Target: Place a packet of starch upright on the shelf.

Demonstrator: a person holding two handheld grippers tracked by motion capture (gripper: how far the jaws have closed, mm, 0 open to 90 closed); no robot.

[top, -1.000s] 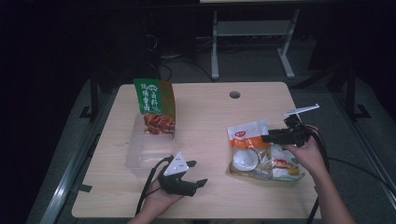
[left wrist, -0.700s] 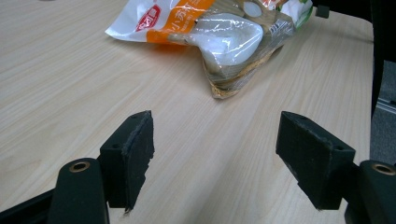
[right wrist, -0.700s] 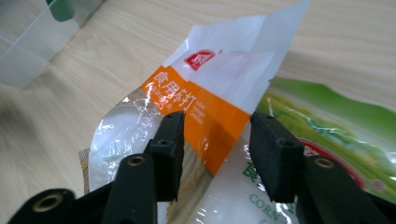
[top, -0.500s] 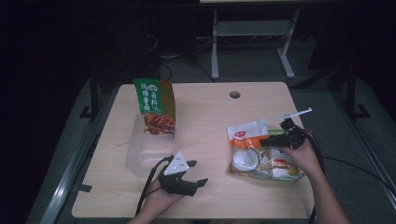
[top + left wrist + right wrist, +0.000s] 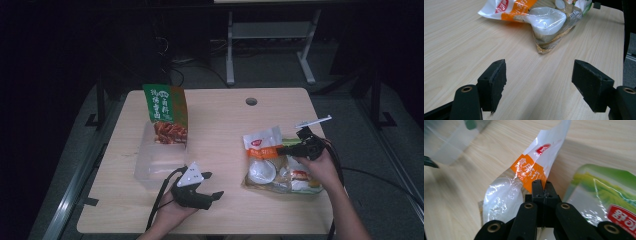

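On the pale wooden table (image 5: pixel 220 125), the left gripper (image 5: pixel 207 185) lies nearest the person, jaws wide apart and empty, just beside the clear plastic tub (image 5: pixel 157 162). Well to the tub's right, the right gripper (image 5: pixel 541 185) has its jaws pressed together (whether they pinch film, I cannot tell) over the white-and-orange crinkly packet (image 5: pixel 530 170). Behind the tub stands a green snack pouch (image 5: pixel 165 112).

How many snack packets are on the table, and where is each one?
3 for certain. A green packet stands upright in the clear plastic box on the left. An orange-and-white packet and a green-topped packet lie on the right, beside the right gripper. More may be hidden among them.
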